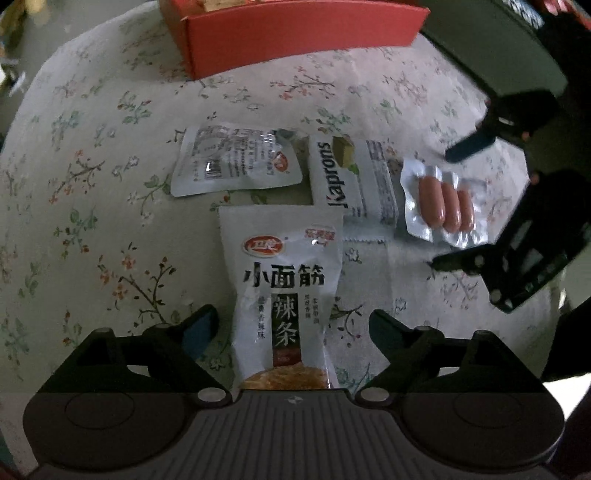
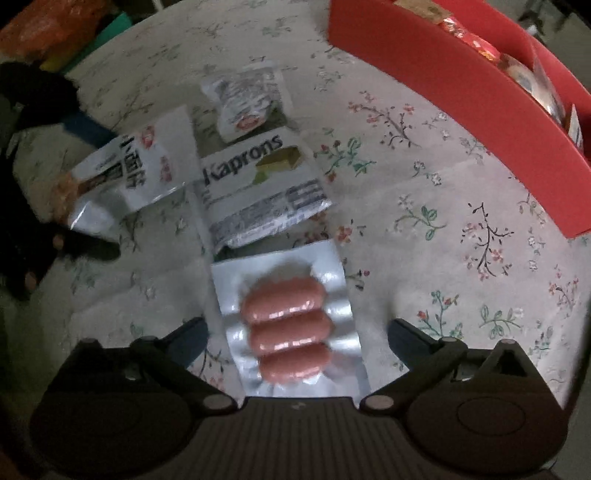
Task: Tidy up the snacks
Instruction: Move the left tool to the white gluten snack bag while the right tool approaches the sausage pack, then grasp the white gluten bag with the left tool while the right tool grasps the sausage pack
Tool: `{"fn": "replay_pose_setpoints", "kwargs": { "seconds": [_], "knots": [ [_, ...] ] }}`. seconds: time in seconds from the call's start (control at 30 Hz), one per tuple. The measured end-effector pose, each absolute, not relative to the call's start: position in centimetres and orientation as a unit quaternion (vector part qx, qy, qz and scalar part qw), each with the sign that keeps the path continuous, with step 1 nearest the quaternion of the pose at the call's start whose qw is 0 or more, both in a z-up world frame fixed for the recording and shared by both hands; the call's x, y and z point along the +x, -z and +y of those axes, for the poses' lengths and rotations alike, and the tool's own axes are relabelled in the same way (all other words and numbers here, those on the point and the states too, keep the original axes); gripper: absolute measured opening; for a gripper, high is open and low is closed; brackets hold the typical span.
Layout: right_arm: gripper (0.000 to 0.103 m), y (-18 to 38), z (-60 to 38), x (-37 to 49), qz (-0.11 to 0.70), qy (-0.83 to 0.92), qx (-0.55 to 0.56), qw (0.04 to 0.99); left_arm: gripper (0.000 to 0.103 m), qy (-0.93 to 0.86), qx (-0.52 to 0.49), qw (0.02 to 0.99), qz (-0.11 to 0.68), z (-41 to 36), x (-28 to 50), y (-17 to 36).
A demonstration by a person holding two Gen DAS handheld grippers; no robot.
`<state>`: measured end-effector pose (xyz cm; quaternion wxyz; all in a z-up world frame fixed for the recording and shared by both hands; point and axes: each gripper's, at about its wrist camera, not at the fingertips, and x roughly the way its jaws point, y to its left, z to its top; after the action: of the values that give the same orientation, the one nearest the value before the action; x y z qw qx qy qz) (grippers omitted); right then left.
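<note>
A white spicy-strip packet (image 1: 288,280) (image 2: 136,166) lies flat on the flowered cloth between the fingers of my left gripper (image 1: 291,317), which stands open with its pads clear of the packet's sides. A vacuum pack of three pink sausages (image 2: 288,325) (image 1: 445,205) lies between the fingers of my right gripper (image 2: 298,326), also open and not pressing it. A white Kaprons packet (image 1: 347,181) (image 2: 255,184) sits between the two. Beyond it lies a small silver packet (image 1: 236,162) (image 2: 247,103).
A red cardboard box (image 1: 295,33) (image 2: 461,99) holding several snacks stands at the far side of the table. The flowered tablecloth (image 1: 92,184) covers the table. An orange bag (image 2: 48,26) and something green sit at the far left edge.
</note>
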<state>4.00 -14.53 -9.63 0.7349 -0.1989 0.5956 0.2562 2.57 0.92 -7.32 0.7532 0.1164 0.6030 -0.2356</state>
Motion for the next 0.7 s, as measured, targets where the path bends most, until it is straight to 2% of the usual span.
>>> {"fn": "replay_pose_setpoints", "kwargs": {
  "seconds": [0.1, 0.2, 0.23, 0.33, 0.47, 0.7],
  "knots": [
    [0.103, 9.5, -14.6, 3.9, 0.583, -0.249, -0.187, 0.751, 0.096, 0.234, 0.140, 0.755, 0.596, 0.2, 1.9, 7.5],
    [0.103, 9.2, -14.6, 3.8, 0.583, -0.238, -0.180, 0.755, 0.089, 0.218, 0.144, 0.762, 0.593, 0.1, 1.7, 7.6],
    [0.100, 9.0, -14.5, 3.7, 0.580, -0.241, -0.183, 0.757, 0.080, 0.208, 0.149, 0.766, 0.590, 0.1, 1.7, 7.5],
    [0.078, 8.1, -14.1, 3.0, 0.575, -0.243, -0.183, 0.759, 0.055, 0.189, 0.129, 0.772, 0.594, 0.9, 1.9, 6.9],
    [0.076, 7.8, -14.3, 1.9, 0.570, -0.230, -0.187, 0.767, 0.052, 0.176, 0.102, 0.771, 0.603, 1.7, 1.8, 6.7],
    [0.076, 6.4, -16.1, 0.4, 0.558, -0.201, -0.123, 0.796, 0.048, 0.181, 0.078, 0.777, 0.598, 2.1, 1.0, 6.0]
  ]
}}
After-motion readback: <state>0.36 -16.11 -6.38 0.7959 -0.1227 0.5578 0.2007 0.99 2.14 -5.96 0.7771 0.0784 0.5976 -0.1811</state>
